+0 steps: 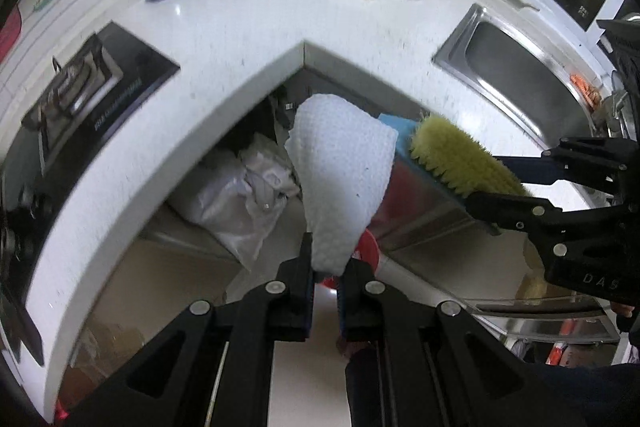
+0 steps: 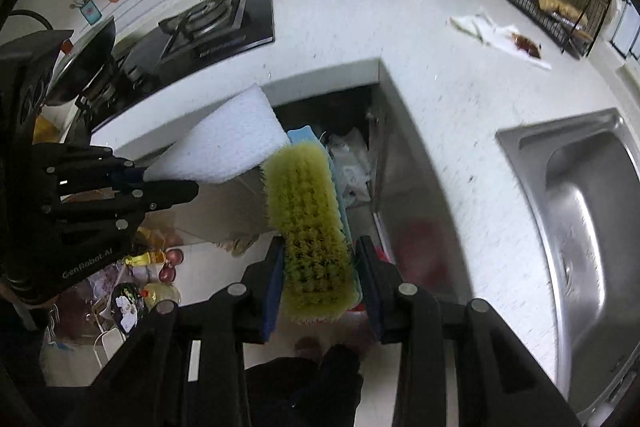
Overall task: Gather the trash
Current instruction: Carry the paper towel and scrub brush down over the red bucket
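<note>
Left gripper [image 1: 324, 279] jaws nearly shut, pinching a white paper towel [image 1: 344, 171] by its edge; soft, light, floppy. Right gripper [image 2: 318, 283] jaws part open, clamped on a stiff scrub brush [image 2: 306, 215]. Soiled tissue [image 2: 500, 35] lies on the tabletop [image 2: 360, 27] near the rack; probably flimsy, take it at a bunched fold.

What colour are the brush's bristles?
Yellow-green, on the brush in the right gripper; clearest in the right wrist view.
</note>
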`<state>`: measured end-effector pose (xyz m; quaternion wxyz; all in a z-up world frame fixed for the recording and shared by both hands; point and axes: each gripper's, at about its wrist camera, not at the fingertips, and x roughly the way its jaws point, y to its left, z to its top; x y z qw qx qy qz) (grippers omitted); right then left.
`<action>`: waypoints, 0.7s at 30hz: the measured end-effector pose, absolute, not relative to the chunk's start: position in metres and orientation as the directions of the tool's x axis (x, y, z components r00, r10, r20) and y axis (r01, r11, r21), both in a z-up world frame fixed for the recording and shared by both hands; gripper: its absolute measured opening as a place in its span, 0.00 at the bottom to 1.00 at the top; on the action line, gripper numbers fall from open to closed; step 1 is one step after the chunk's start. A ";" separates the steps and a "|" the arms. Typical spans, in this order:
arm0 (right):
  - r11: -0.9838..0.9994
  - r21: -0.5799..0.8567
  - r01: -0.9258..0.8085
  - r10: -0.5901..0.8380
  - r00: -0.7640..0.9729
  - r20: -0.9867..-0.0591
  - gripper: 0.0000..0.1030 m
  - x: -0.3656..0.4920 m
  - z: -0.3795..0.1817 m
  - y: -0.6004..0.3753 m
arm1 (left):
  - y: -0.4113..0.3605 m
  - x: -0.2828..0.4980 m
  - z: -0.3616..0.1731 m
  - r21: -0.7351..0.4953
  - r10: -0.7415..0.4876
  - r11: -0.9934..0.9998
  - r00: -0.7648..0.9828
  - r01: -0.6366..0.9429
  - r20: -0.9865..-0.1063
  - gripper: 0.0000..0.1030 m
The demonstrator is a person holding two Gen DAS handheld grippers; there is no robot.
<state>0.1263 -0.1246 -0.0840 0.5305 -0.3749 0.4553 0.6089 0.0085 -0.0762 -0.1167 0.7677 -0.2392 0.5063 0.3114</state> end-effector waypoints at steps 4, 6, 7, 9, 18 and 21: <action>-0.009 0.144 -0.990 0.290 -0.140 -0.947 0.32 0.125 -0.111 -0.129 | -0.084 0.006 -0.151 -0.069 0.194 0.677 0.269 -0.733 -0.943 0.08; 0.007 0.151 -0.989 0.279 -0.143 -0.950 0.32 0.128 -0.129 -0.132 | -0.086 0.006 -0.175 -0.075 0.169 0.672 0.252 -0.737 -0.953 0.08; 0.021 0.154 -0.988 0.274 -0.142 -0.951 0.32 0.131 -0.140 -0.133 | -0.087 0.007 -0.187 -0.080 0.157 0.671 0.247 -0.737 -0.956 0.08; 0.048 0.157 -0.986 0.251 -0.141 -0.958 0.32 0.134 -0.165 -0.133 | -0.092 0.010 -0.214 -0.090 0.132 0.673 0.239 -0.734 -0.962 0.08; 0.120 0.116 -0.986 0.232 -0.086 -0.969 0.32 0.156 -0.280 -0.129 | -0.096 0.031 -0.345 -0.113 0.060 0.688 0.211 -0.717 -0.976 0.08; 0.136 0.100 -0.986 0.240 -0.065 -0.969 0.32 0.163 -0.312 -0.128 | -0.093 0.036 -0.382 -0.134 0.031 0.689 0.214 -0.713 -0.976 0.08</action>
